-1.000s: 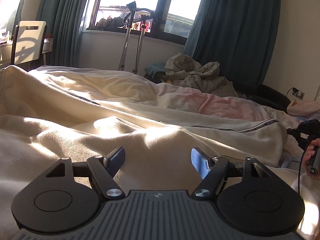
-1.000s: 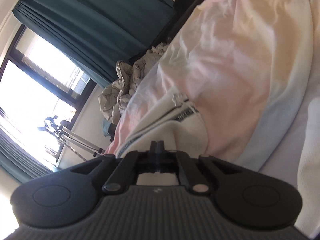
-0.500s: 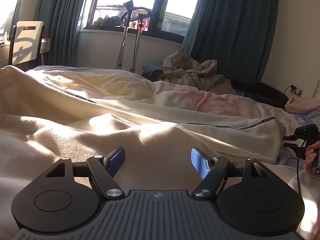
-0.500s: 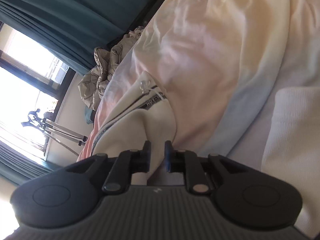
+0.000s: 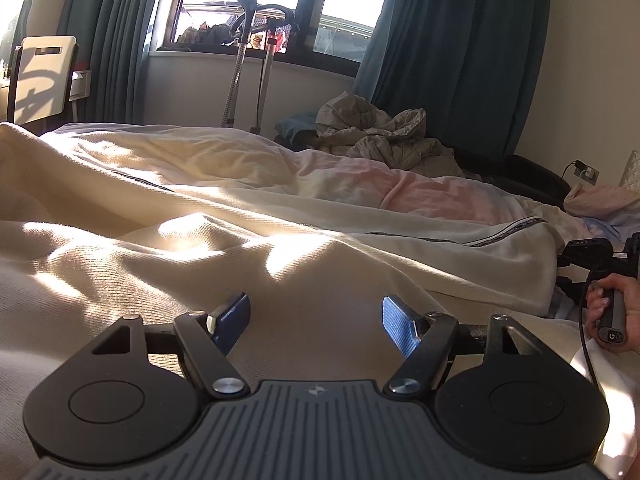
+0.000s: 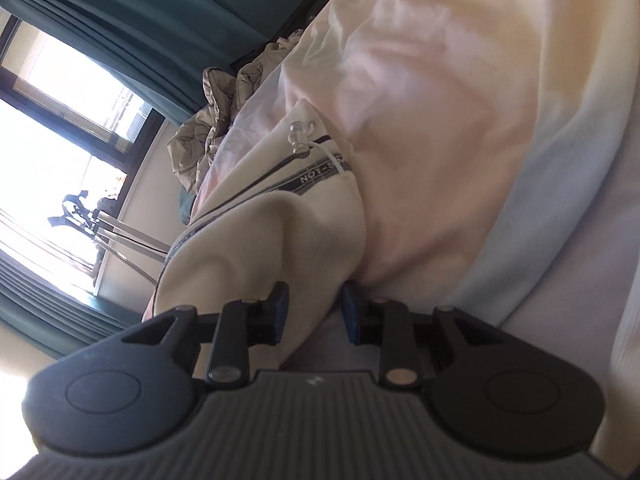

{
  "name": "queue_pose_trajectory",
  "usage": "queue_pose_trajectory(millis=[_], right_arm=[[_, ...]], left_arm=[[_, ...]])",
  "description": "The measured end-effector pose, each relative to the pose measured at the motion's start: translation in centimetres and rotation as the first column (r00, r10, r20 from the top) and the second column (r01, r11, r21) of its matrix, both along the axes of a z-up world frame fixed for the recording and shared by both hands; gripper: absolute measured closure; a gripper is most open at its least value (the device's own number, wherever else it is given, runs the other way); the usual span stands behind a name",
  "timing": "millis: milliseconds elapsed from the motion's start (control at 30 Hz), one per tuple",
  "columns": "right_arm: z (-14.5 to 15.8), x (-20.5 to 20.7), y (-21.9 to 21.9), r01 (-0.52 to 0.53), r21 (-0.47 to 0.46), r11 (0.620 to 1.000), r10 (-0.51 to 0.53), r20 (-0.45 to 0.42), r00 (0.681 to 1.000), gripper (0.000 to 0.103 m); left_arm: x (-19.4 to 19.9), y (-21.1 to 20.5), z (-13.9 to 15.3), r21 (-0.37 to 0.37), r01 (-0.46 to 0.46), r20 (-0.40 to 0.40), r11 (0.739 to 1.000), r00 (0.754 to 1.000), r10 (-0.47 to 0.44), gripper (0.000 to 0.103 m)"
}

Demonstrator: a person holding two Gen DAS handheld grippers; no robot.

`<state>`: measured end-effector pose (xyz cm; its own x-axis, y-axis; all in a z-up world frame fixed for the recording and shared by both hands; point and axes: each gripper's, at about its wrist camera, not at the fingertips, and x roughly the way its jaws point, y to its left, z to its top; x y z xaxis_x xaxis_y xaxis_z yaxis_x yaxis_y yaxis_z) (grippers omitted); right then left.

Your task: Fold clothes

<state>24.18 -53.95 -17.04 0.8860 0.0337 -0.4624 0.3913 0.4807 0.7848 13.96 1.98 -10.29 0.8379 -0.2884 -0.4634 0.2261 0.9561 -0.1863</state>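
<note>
A cream knit garment (image 5: pixel 280 264) with a dark printed band (image 5: pixel 504 232) lies spread over the bed. My left gripper (image 5: pixel 316 316) is open and empty, low over the cloth with its blue pads apart. My right gripper (image 6: pixel 312 308) is turned on its side and open, its jaws a little apart on either side of the garment's banded corner (image 6: pixel 280 232). A clear plastic tag fastener (image 6: pixel 300 136) sticks out by the band. The right gripper's handle and the hand on it (image 5: pixel 612 312) show at the right edge of the left wrist view.
A pink and pale blue duvet (image 5: pixel 432 196) covers the bed behind the garment and fills the right wrist view (image 6: pixel 440 120). A crumpled beige quilt (image 5: pixel 384 136) lies by teal curtains. Crutches (image 5: pixel 248 60) lean at the window. A chair (image 5: pixel 40 76) stands far left.
My right gripper, shut on the garment's corner a second ago, has opened its jaws and let the cloth loose between them. My left gripper has stayed open and almost still.
</note>
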Motion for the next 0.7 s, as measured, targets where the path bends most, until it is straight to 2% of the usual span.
queue_pose_trajectory(millis=[200,267,400,567,700], right_arm=[[-0.3,0.6,0.8,-0.009,0.060,0.998,0.008,0.022,1.000,0.074],[-0.4,0.7,0.7,0.036,0.062,0.997,-0.038,0.018,0.999,0.099],[1.0,-0.6,0.1,0.171,0.046,0.984,-0.175,0.088,0.981,0.100],[5.1,-2.9,-1.1,0.257,-0.107,0.961,-0.235,0.179,0.955,0.100],[6.0,-5.5,-2.7,0.312,-0.129,0.941,-0.281,0.212,0.936,0.100]], left_arm=[[-0.2,0.2,0.1,-0.009,-0.005,0.003,1.000,1.000,0.006,0.027],[-0.4,0.2,0.2,-0.006,-0.010,0.006,1.000,1.000,0.010,0.027],[-0.5,0.1,0.2,-0.002,-0.014,0.007,1.000,1.000,0.014,0.027],[-0.4,0.0,0.2,-0.003,-0.012,0.010,1.000,1.000,0.012,0.027],[-0.5,0.1,0.4,-0.013,-0.010,0.011,1.000,1.000,0.010,0.027]])
